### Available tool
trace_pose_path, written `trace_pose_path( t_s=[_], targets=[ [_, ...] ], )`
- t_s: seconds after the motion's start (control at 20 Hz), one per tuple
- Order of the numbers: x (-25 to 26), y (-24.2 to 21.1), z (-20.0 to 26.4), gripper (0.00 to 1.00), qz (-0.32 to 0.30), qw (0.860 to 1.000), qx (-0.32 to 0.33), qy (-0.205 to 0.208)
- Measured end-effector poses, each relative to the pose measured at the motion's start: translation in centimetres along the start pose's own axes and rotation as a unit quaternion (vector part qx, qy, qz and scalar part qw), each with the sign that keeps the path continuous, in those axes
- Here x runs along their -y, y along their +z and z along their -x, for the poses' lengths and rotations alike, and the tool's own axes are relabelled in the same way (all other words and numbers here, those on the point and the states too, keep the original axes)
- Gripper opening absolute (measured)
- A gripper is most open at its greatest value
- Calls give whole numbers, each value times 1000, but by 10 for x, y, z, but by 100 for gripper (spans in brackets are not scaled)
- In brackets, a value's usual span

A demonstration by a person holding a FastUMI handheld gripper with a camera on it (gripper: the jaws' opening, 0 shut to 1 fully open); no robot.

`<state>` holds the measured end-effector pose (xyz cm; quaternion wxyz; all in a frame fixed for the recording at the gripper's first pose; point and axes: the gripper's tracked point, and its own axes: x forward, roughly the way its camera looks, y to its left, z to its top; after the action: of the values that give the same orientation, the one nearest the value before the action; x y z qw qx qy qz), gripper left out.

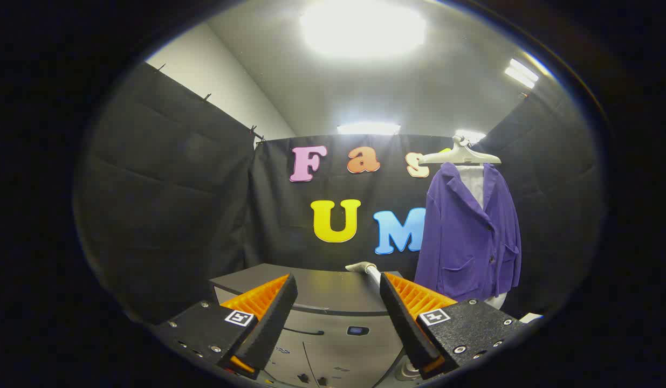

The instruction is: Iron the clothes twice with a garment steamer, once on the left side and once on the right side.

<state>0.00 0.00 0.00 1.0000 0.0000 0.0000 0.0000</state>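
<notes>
- The gripper [338, 302] was nearest, its fingers spread wide and pinching nothing.
- Below and just ahead of them stood a grey cabinet [333, 302] with a flat top.
- The steamer [368, 269] lay on that top just beside the right finger; its pale head and a bit of its shaft showed, the rest hidden behind the finger, so its handle could not be placed for sure.
- The purple jacket [470, 231] hung on a pale hanger [459, 156] beyond the right finger, well apart from the cabinet's near edge.
- The step in hand looked like the reach for the steamer; no ironing pass had begun.
- Next, the fingers would need to straddle the shaft and close.
</notes>
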Motion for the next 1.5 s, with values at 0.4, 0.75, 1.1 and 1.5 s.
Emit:
trace_pose_path(
  t_s=[0.4,0.75,1.1,1.5],
  targets=[
    [4,-6,-10,95,11,1000,-6,-11],
    [16,-11,-13,95,17,1000,-14,-21],
    [33,-3,-16,95,17,999,-22,-32],
    [68,33,-35,95,15,999,-10,-31]
  ],
)
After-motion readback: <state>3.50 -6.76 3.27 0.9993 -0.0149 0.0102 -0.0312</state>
